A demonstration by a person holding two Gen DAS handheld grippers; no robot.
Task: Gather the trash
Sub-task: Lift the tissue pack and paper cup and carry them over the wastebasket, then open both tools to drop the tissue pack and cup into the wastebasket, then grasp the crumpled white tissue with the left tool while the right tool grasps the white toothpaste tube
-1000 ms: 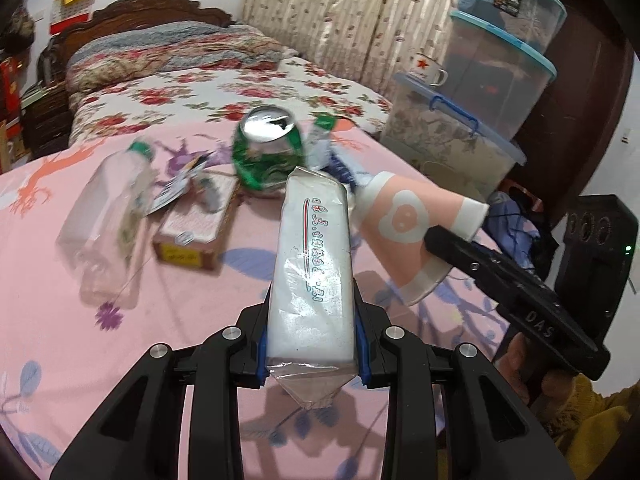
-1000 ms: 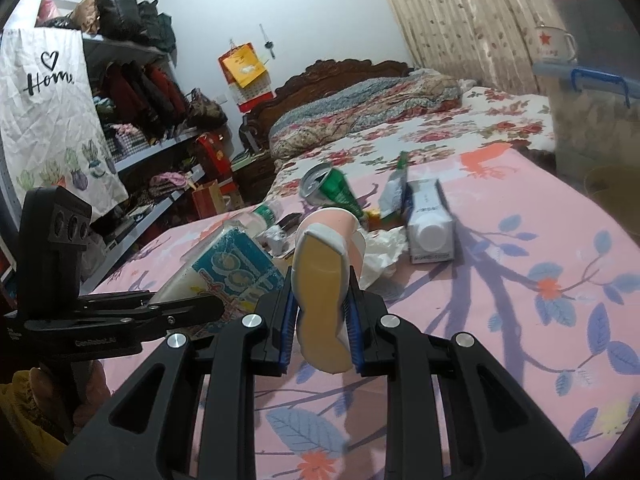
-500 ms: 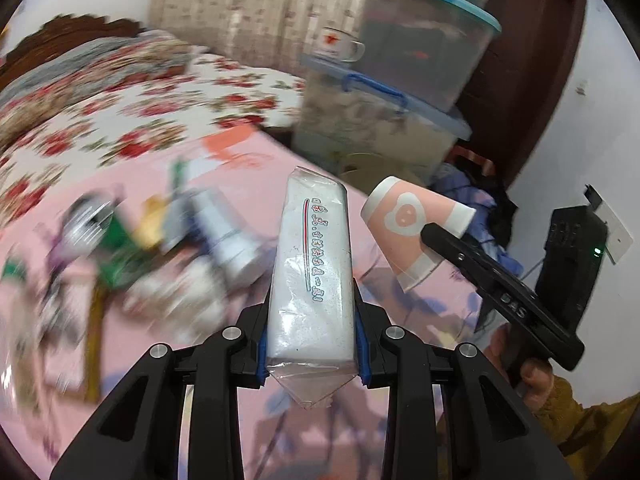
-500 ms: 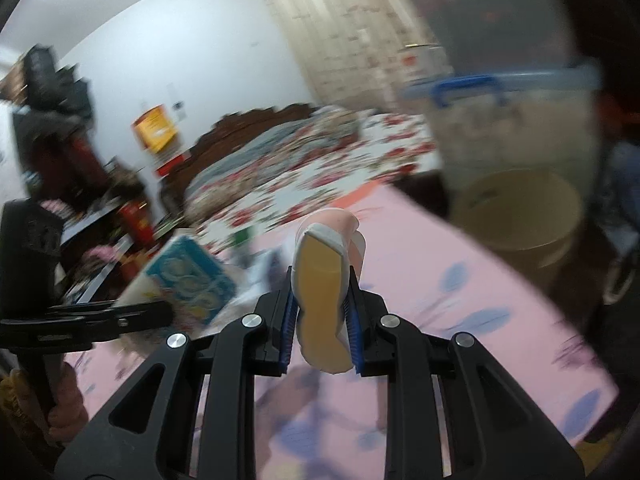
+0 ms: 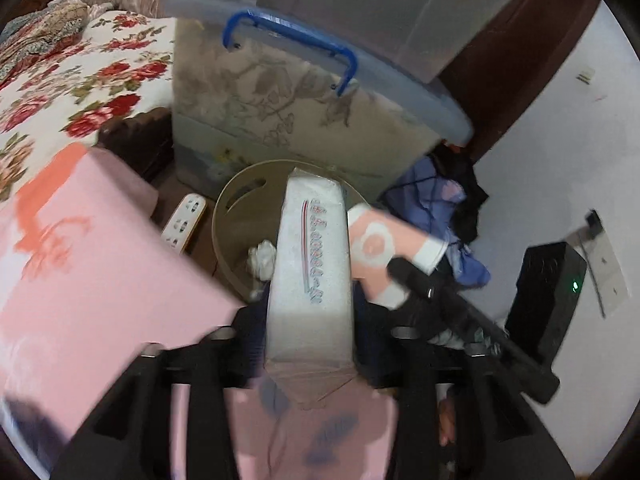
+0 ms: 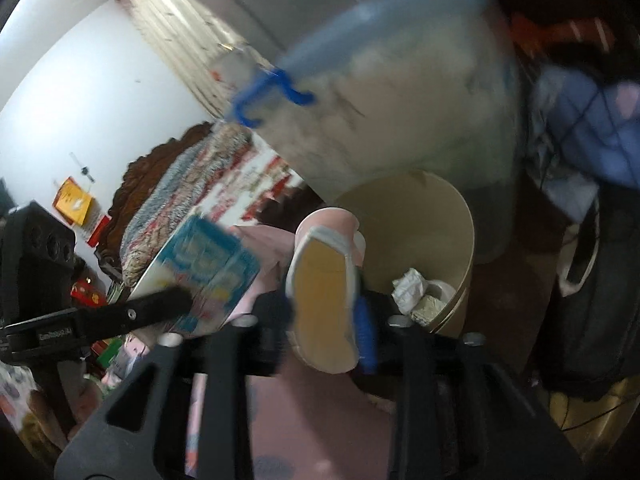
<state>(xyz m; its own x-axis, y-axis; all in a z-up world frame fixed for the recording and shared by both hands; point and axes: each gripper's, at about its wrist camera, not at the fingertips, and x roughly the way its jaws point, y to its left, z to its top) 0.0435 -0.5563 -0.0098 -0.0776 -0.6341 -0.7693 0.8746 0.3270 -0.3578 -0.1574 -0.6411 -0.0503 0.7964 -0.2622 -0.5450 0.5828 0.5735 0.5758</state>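
Left gripper (image 5: 310,320) jaws clamped on tissue pack (image 5: 310,264); right gripper (image 6: 326,312) jaws clamped on paper cup (image 6: 324,280). Bin (image 6: 436,220) seen at 1 o'clock.

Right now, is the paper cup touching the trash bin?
Apart. The right wrist view shows the paper cup clamped in the right hand-held gripper, above the trash bin.
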